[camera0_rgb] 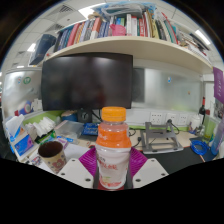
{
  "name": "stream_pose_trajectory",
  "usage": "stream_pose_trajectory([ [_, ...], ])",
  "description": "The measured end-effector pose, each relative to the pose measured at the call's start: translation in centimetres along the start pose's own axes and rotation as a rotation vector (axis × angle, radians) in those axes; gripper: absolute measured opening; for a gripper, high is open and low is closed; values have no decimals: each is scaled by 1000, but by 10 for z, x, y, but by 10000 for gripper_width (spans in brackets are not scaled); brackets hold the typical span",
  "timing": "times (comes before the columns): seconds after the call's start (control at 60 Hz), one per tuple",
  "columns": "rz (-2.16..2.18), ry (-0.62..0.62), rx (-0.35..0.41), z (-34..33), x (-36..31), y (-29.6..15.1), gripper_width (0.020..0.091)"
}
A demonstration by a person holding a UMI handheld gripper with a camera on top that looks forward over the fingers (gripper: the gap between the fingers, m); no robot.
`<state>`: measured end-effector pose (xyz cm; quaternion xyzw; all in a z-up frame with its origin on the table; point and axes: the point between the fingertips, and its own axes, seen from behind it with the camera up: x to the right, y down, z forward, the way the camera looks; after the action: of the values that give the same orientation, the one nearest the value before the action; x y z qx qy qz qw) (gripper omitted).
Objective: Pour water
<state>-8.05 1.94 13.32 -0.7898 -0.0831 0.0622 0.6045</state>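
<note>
A plastic bottle (112, 150) with an orange cap and an orange and white label stands upright between my fingers. My gripper (111, 163) is shut on the bottle, both magenta pads (88, 161) pressing on its lower half. A dark mug (50, 154) with a pale rim sits on the desk to the left of the bottle, a short way off. The bottle's base is hidden below my fingers.
A dark monitor (87, 82) stands behind the bottle under a shelf of books (120, 25). Boxes and packets (25, 132) clutter the desk at the left. A grey metal device (160, 135) sits at the right behind the bottle.
</note>
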Motion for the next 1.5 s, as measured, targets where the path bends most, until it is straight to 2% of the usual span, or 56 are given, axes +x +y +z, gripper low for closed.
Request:
stream_pose_trajectory([
  [0.183,-36,-29,7,18,-13,35,398],
  [0.217,-31,-23,37,16,-13,32,405],
  [0.367,-17,-8,60,10,-9,36,440],
  [0.533,-24,-6,3,7,-8,38,565],
  [0.567,-33,-5,-2,4,-8,36,629],
  [0.633,-78,21,10,-7,-3,27,814],
  [0.667,-98,33,14,-15,-3,23,845],
  [0.933,-20,119,-83,-97,-18,-5,843],
  [1.217,12,231,-36,-153,-15,-59,842],
  [1.5,13,253,-65,-160,-12,-55,840],
])
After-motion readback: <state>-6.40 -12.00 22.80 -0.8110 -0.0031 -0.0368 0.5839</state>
